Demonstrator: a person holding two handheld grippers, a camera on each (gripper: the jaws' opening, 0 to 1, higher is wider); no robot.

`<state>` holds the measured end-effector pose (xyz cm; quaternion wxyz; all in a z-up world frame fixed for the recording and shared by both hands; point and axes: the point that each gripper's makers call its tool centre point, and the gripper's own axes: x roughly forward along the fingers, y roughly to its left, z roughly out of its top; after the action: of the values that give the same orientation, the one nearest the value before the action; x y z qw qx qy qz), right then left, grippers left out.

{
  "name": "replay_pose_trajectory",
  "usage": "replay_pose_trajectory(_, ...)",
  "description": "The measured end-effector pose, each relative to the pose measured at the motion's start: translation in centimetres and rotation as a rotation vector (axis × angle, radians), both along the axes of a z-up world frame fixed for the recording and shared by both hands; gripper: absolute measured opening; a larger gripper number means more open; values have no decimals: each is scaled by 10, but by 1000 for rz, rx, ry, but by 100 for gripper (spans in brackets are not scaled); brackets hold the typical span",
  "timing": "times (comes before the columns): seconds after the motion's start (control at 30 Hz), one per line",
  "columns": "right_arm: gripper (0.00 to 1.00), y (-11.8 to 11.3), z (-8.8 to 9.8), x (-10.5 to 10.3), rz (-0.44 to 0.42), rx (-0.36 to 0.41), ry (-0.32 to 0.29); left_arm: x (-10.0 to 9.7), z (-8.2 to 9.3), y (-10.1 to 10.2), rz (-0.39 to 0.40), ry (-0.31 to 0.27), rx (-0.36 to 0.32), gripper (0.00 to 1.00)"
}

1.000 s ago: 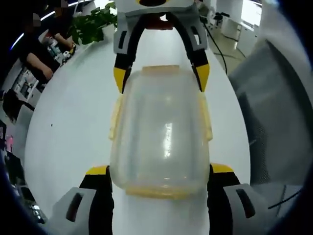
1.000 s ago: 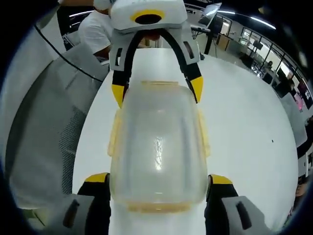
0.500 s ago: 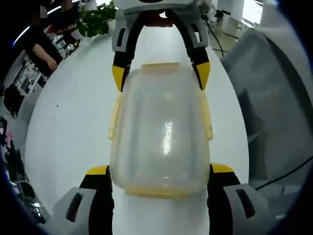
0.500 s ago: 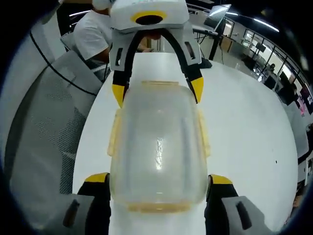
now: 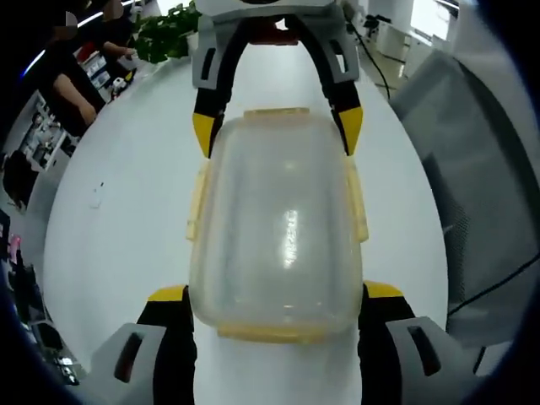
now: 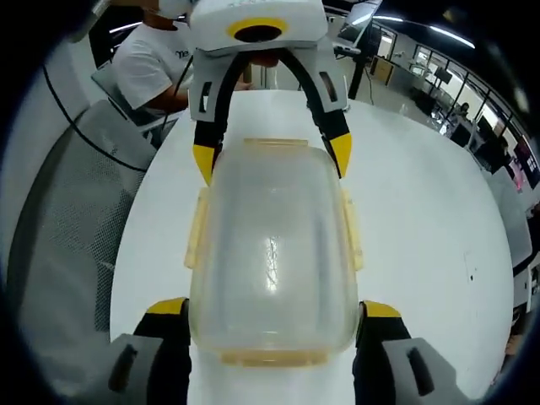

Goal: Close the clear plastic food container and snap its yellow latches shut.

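Note:
The clear plastic food container [image 5: 278, 228] lies lengthwise with its lid on, and pale yellow latches [image 5: 197, 202] run along its rim. My left gripper [image 5: 276, 293] is shut on its near end, one yellow-tipped jaw on each side. In the left gripper view, my right gripper [image 5: 277, 133] clasps the far end the same way. The right gripper view mirrors this: the container [image 6: 272, 245] sits between my right gripper [image 6: 275, 307] at the near end and my left gripper [image 6: 272, 159] at the far end. The side latches [image 6: 196, 228] stand slightly out from the walls.
A long white table [image 5: 126, 194] lies under the container. A grey mesh chair [image 5: 481, 186] stands beside it, also seen as the chair [image 6: 59, 245]. A green plant [image 5: 164, 34] and seated people [image 5: 67, 84] are at the far end. A person in white [image 6: 152, 67] sits nearby.
The background has slid behind the container in both views, so both hands and cameras have moved. The container stays in the same place between both pairs of jaws.

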<state>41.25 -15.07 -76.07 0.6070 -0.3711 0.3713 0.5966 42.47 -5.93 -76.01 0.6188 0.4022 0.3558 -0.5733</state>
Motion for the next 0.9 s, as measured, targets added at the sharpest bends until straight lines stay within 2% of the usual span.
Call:
replay_pose_trajectory(0.5, 79, 0, -1, 49, 23, -26, 3, 44, 0, 0, 16, 10, 7, 78)
replay_pose_trajectory(0.8, 80, -2, -1, 50, 14, -25, 5, 46, -1, -1, 14, 12, 2, 79)
replay_pose_trajectory(0.83, 80, -2, 0, 50, 5, -36, 4, 46, -1, -2, 16, 15, 0, 79)
replay_pose_trajectory(0.87, 82, 0, 2, 51, -63, -17, 25, 46, -1, -1, 19, 15, 0, 80)
replay_pose_trajectory(0.9, 88, 3, 4, 52, -112, 4, 37, 48, 1, -2, 36, 8, -4, 82)
